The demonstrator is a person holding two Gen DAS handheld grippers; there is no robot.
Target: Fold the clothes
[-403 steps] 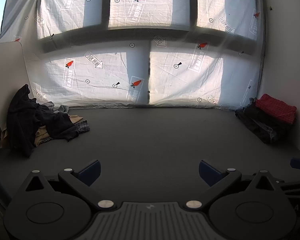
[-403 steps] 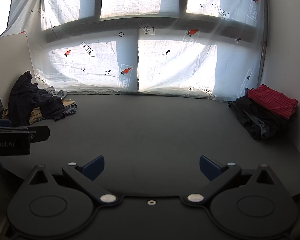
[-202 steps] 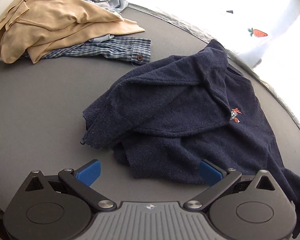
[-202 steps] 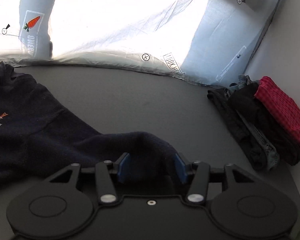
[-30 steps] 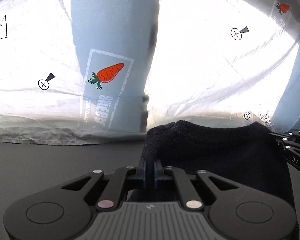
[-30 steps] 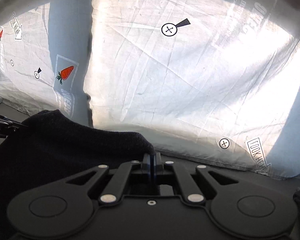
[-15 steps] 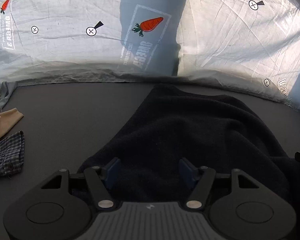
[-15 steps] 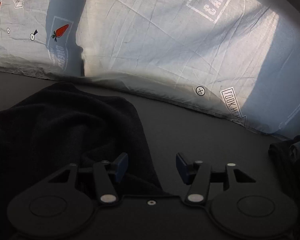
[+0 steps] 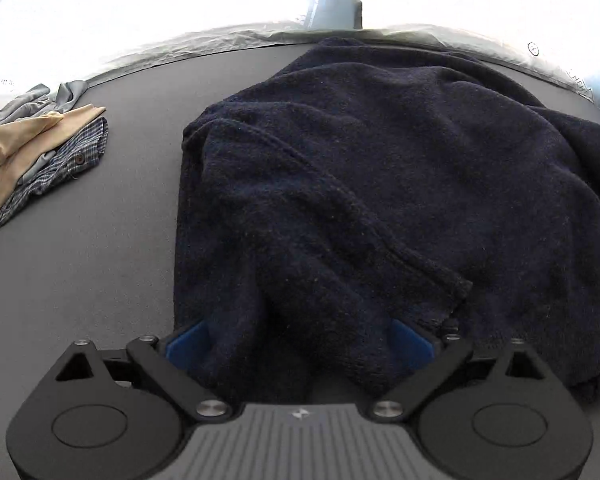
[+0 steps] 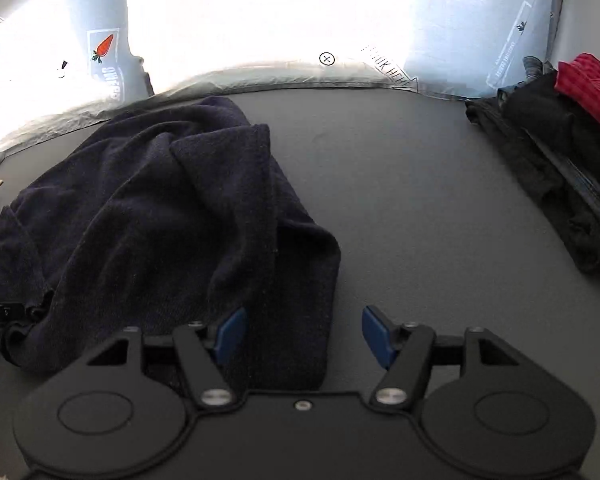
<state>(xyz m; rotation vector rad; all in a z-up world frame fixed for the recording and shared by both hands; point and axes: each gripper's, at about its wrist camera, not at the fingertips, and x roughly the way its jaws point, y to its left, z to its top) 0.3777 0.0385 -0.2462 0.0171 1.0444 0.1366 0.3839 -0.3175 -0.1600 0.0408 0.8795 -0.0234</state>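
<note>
Dark navy knitted sweater [image 9: 380,184] lies rumpled mid-desk [image 9: 80,240], hem at near edge. Left claw [image 9: 300,344] opening, fabric between blue pads, unpressed. Right claw [image 10: 302,334] opening over hem corner, ungripped. Judgement: withdraw clear, smooth wrinkles before folding sleeve.

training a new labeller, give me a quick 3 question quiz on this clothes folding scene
1. True or false: the navy sweater lies on the grey table.
2. What lies on top of the folded stack? A) red garment B) tan garment C) plaid shirt
3. Fill in: the left gripper has its jaws ____.

Key: 1 true. 2 A, the red garment. 3 opening, with sweater cloth between them but not pinched.
</note>
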